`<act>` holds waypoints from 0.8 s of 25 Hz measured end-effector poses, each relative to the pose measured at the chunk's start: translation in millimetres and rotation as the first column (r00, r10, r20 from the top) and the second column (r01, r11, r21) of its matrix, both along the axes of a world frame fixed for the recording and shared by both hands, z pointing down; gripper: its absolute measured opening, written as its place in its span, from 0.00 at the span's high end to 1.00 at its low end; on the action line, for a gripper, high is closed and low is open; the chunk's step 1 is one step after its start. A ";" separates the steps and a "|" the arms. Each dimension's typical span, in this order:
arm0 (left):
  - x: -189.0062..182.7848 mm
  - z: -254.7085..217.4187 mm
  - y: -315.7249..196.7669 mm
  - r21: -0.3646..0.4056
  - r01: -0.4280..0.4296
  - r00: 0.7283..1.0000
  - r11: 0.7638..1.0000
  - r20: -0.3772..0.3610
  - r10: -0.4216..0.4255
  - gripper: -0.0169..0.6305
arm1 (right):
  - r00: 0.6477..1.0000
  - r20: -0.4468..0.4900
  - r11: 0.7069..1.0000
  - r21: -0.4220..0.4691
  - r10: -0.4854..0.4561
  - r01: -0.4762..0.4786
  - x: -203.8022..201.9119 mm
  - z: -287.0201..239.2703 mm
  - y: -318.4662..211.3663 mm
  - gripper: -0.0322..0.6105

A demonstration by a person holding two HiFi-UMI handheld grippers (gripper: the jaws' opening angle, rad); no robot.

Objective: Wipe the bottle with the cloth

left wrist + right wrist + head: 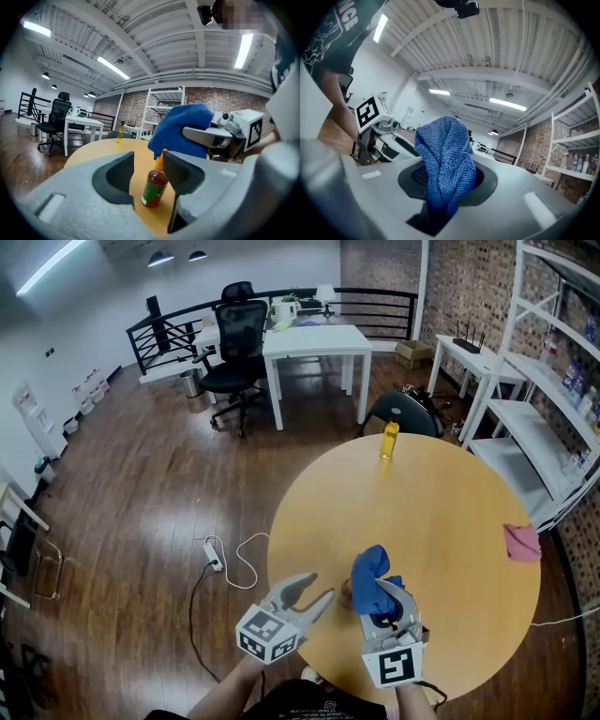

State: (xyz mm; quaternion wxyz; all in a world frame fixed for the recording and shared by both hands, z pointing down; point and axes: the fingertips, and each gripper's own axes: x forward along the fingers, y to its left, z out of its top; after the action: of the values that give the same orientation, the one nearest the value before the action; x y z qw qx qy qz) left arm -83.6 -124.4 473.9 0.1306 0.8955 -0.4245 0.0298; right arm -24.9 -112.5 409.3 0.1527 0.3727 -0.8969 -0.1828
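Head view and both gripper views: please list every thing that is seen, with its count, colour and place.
table: 1, yellow-brown, round, in front of the person
sauce bottle: 1, red with orange cap, on the table, seen between the left tongs' jaws
blue cloth: 1, blue, held in the right tongs
small bottle: 1, yellow, table's far edge
pink cloth: 1, pink, table's right edge
desk: 1, white, far behind
office chairs: 2, black, beside the desk
shelves: 1, white, right wall
power strip: 1, white, floor
left tongs: 1, grey, open
right tongs: 1, grey, shut on the blue cloth
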 end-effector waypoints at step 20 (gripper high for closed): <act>-24.9 1.9 2.6 -0.016 0.080 0.997 0.997 -0.001 -0.080 0.68 | 0.990 -0.033 0.981 -0.141 -0.137 0.131 -44.5 64.4 29.0 0.80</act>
State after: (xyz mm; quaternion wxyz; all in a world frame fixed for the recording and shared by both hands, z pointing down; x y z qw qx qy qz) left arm -108.5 -121.7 475.8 0.1394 0.8767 -0.4596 0.0271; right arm -69.4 -83.5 473.8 0.1843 0.2959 -0.9271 -0.1379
